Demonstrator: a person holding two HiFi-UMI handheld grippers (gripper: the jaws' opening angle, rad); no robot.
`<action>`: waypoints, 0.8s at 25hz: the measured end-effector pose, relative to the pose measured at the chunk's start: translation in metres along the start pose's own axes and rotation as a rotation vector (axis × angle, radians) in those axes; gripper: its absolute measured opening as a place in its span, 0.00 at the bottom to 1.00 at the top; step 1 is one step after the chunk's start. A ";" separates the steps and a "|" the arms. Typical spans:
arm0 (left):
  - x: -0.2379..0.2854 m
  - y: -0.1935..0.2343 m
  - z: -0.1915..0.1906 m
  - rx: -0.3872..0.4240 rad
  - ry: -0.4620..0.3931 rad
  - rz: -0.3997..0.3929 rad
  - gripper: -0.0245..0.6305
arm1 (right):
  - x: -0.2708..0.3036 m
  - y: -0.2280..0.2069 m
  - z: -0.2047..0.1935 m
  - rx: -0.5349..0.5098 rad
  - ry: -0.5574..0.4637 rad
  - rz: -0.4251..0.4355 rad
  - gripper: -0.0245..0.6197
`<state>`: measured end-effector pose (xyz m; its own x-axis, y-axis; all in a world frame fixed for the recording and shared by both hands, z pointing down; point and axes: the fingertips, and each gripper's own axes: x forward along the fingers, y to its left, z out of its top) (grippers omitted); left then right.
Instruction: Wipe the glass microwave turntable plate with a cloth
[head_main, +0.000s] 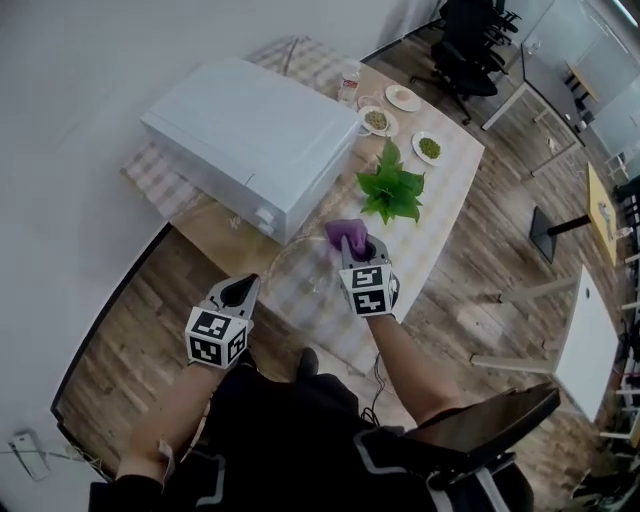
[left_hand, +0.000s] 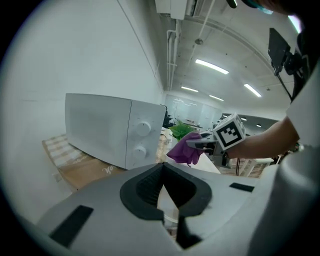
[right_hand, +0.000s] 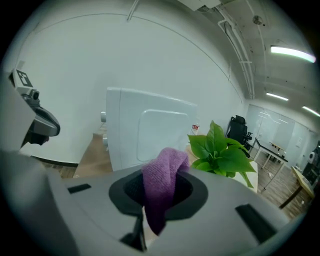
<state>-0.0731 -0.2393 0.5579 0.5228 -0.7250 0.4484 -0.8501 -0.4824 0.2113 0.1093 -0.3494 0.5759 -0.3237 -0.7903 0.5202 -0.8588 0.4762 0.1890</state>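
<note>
A: Your left gripper and right gripper are grey shells, each carrying a black-and-white marker cube.

B: Dark pads line your jaws, and you wear black clothes with pale piping.

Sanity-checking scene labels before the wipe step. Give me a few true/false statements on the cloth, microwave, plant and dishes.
1. The right gripper is shut on the purple cloth. True.
2. The microwave has its door open. False: the door is shut.
3. The plant stands on top of the microwave. False: it stands on the table, beside the microwave's front corner.
4. Three small dishes sit on the table beyond the plant. True.
5. The cloth lies spread flat on the table. False: it is bunched between the right gripper's jaws, off the table.
</note>
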 end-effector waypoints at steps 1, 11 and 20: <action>-0.001 0.000 0.002 -0.013 -0.002 0.003 0.05 | 0.006 -0.002 -0.001 -0.011 0.011 -0.011 0.12; 0.013 0.029 -0.030 0.005 0.067 0.080 0.05 | 0.053 0.040 -0.045 -0.189 0.122 0.056 0.12; 0.008 0.033 -0.044 -0.019 0.086 0.056 0.05 | 0.061 0.107 -0.053 -0.234 0.170 0.188 0.12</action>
<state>-0.0997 -0.2390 0.6066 0.4674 -0.7053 0.5329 -0.8795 -0.4321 0.1994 0.0187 -0.3264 0.6720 -0.3797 -0.6141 0.6919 -0.6700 0.6982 0.2520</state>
